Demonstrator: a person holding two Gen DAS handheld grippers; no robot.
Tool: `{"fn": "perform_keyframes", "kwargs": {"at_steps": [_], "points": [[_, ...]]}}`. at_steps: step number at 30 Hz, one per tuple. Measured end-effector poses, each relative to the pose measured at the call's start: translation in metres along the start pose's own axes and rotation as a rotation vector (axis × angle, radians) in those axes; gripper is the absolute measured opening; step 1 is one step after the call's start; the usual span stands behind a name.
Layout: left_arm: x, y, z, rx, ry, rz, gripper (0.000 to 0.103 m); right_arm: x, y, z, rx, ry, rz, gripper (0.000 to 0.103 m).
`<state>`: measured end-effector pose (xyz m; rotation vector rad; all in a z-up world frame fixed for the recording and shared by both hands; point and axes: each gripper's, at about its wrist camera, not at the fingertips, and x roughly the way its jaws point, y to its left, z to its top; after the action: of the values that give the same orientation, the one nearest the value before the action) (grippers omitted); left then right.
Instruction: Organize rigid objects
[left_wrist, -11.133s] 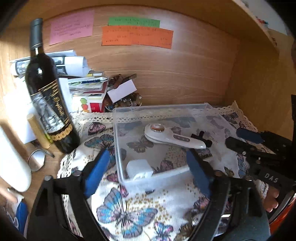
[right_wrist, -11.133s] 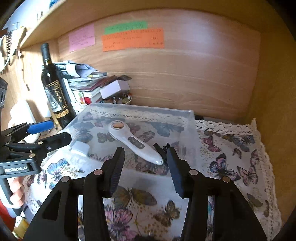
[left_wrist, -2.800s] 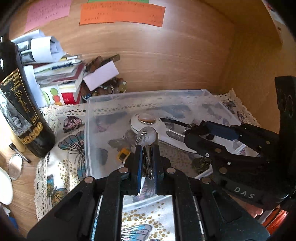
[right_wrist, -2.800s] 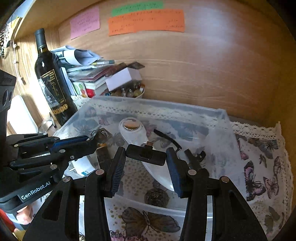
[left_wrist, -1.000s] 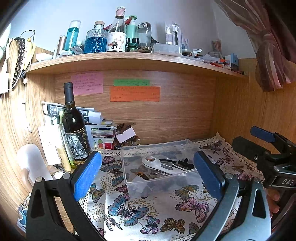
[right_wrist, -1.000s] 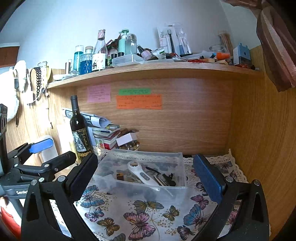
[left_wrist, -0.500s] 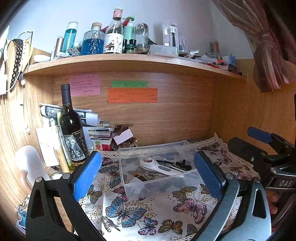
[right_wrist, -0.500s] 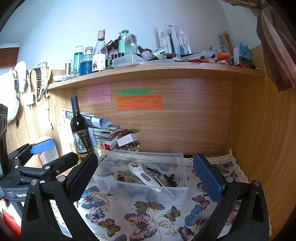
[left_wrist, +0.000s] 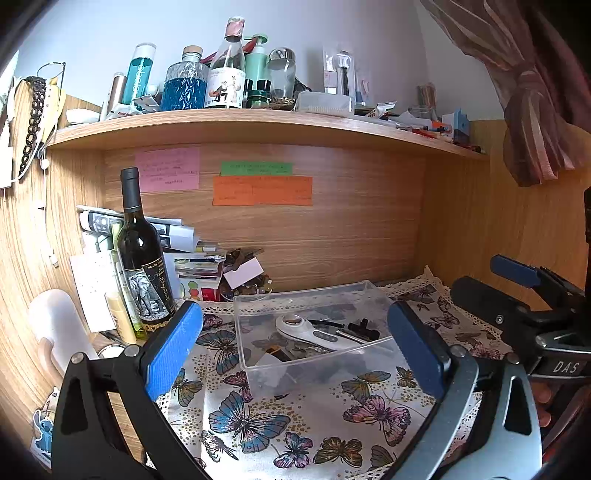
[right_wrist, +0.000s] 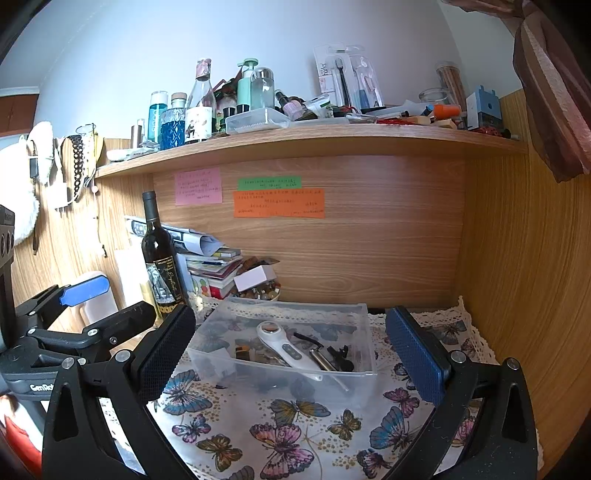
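Left gripper: jaws spread wide, blue pads at 9 and 3 o'clock of its own view, nothing between them, black arms splaying down to the 7 and 5 o'clock corners. Seen also at 9 o'clock of the right wrist view, fingers apart, pointing toward 2 o'clock. Right gripper: equally wide, empty, pads at 8 and 4 o'clock. Seen at 3 o'clock of the left wrist view, fingers parted, aimed toward 10 o'clock, fingertips of the holding hand just below.
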<state>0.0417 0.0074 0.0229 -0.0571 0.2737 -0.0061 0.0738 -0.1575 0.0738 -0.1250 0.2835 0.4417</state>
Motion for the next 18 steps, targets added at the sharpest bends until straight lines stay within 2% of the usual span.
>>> {"fn": "perform_keyframes", "kwargs": {"at_steps": [18], "points": [[0.0010,-0.0012,-0.0003,-0.003,0.002,-0.006,0.102,0.0018,0.0029,-0.0003,0.006,0.008,-0.004,0.103]]}}
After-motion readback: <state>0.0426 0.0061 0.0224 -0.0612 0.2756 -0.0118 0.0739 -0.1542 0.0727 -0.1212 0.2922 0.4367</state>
